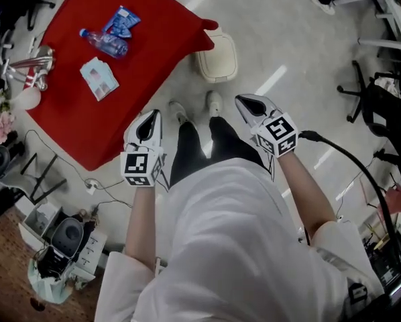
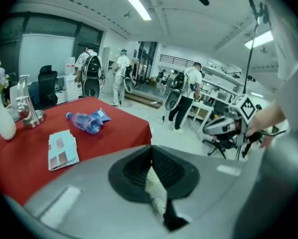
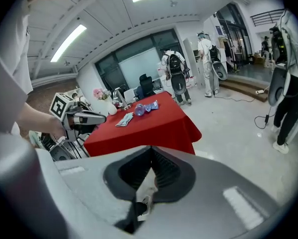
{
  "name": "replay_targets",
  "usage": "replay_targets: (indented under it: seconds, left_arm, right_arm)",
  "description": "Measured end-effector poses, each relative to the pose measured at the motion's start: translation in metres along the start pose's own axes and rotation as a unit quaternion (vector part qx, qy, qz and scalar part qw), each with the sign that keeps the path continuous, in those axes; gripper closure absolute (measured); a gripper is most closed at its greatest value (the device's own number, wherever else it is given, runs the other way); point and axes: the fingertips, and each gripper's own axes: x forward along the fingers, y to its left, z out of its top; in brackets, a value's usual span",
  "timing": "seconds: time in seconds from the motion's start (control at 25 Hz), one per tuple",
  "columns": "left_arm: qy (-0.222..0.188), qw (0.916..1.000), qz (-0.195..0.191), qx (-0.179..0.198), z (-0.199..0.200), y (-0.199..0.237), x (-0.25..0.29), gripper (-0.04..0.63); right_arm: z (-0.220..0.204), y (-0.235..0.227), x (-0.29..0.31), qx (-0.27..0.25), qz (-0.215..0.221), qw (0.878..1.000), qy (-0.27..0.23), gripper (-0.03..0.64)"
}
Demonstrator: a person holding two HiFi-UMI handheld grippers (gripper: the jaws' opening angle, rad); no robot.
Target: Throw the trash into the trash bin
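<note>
On the red table point(image 1: 147, 59) lie a crushed clear plastic bottle point(image 1: 105, 42), a blue wrapper point(image 1: 122, 21) touching it and a flat paper pack point(image 1: 98, 78). A white trash bin point(image 1: 217, 58) with its lid on stands on the floor at the table's right corner. My left gripper point(image 1: 150, 117) and right gripper point(image 1: 245, 101) hang in front of my body over the floor, short of the table and bin, both shut and empty. The left gripper view shows the bottle point(image 2: 84, 122), wrapper point(image 2: 101, 115) and pack point(image 2: 62, 149) ahead to the left. In the right gripper view the bottle point(image 3: 140, 109) is far off.
A white vase with flowers point(image 1: 6, 109) and a metal stand point(image 1: 33, 69) sit at the table's left end. Boxes and gear point(image 1: 60, 243) crowd the floor at lower left. Office chairs point(image 1: 381, 102) and a black cable point(image 1: 361, 173) are on the right. People point(image 2: 186, 98) stand farther back.
</note>
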Motion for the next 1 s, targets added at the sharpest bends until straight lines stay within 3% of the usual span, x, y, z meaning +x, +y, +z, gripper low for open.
replay_targets:
  seconds: [0.36,0.56,0.76,1.0]
  left_arm:
    - [0.031,0.9975,-0.063,0.005,-0.054,-0.003,0.052,0.591]
    - [0.056,0.9972,-0.048,-0.013,-0.094,0.007,0.077,0.591]
    - [0.074,0.9966,-0.026,-0.023,-0.125,0.028,0.100,0.591]
    - [0.085,0.9960,-0.026,-0.015,-0.151,0.037,0.121,0.591]
  right_arm:
    - [-0.078,-0.045,0.055,0.091,-0.058,0.993,0.044,0.617]
    - [-0.121,-0.065,0.081,0.133,-0.090,0.986,0.051,0.617]
    - [-0.152,-0.089,0.114,0.141,-0.102,0.983,0.059,0.617]
    - [-0.191,-0.114,0.145,0.156,-0.112,0.979,0.069,0.617]
